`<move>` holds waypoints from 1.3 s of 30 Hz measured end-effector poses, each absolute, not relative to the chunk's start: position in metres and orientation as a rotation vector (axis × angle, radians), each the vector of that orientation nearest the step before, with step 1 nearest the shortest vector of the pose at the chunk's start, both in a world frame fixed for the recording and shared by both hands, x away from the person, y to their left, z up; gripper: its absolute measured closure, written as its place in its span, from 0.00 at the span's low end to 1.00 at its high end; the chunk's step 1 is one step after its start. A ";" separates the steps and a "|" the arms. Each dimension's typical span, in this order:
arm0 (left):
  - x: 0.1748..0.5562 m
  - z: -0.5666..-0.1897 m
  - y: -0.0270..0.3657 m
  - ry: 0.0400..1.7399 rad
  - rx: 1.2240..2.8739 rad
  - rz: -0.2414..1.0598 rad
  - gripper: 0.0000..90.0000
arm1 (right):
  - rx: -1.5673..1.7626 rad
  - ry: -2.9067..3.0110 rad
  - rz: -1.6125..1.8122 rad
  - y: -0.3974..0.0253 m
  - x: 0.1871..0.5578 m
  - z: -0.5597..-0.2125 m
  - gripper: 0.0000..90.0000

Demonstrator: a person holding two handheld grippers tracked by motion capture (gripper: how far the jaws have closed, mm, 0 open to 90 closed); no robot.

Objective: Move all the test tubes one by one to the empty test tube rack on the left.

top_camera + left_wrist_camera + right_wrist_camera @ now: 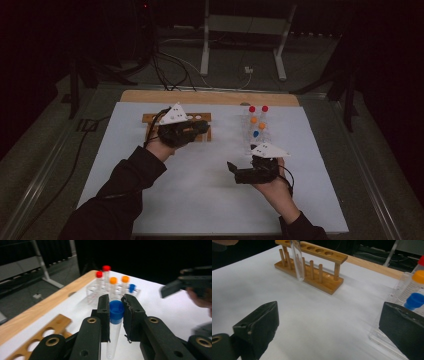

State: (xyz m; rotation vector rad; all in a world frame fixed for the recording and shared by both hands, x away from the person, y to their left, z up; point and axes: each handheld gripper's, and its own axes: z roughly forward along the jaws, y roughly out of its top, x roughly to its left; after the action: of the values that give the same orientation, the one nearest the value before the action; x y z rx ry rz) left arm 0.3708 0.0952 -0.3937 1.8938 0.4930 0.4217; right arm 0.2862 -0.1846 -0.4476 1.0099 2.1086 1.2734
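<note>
— White table, dark room. Where was your tube?
— Your left gripper pinched it below its blue cap, over the wooden rack.
— And your right gripper?
— Wide apart, empty, beside the clear rack.

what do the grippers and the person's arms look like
Both the left gripper and the right gripper are black, with chunky two-part jaws, brass-coloured pivot pins and a pale three-cornered plate on top. A black cable trails from the right one. Both sleeves are dark.

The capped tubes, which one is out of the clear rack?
The blue-capped tube gripped by the left tool; the red, orange and other blue ones stand in the clear rack.
</note>
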 end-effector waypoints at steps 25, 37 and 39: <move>0.446 -0.391 0.102 0.742 1.724 0.580 0.86 | 0.999 2.108 1.309 -0.191 0.287 -0.447 0.00; 0.456 -0.428 0.094 0.815 1.763 0.579 0.86 | 1.002 2.104 1.317 -0.194 0.289 -0.448 0.00; 0.456 -0.433 0.095 0.823 1.761 0.570 0.86 | 1.004 2.099 1.319 -0.195 0.289 -0.448 0.00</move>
State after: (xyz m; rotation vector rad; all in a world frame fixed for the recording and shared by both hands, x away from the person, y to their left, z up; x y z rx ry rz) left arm 0.4556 0.0954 -0.4329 1.7611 0.8226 0.5697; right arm 0.2889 -0.1946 -0.4479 1.0038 2.0988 1.3187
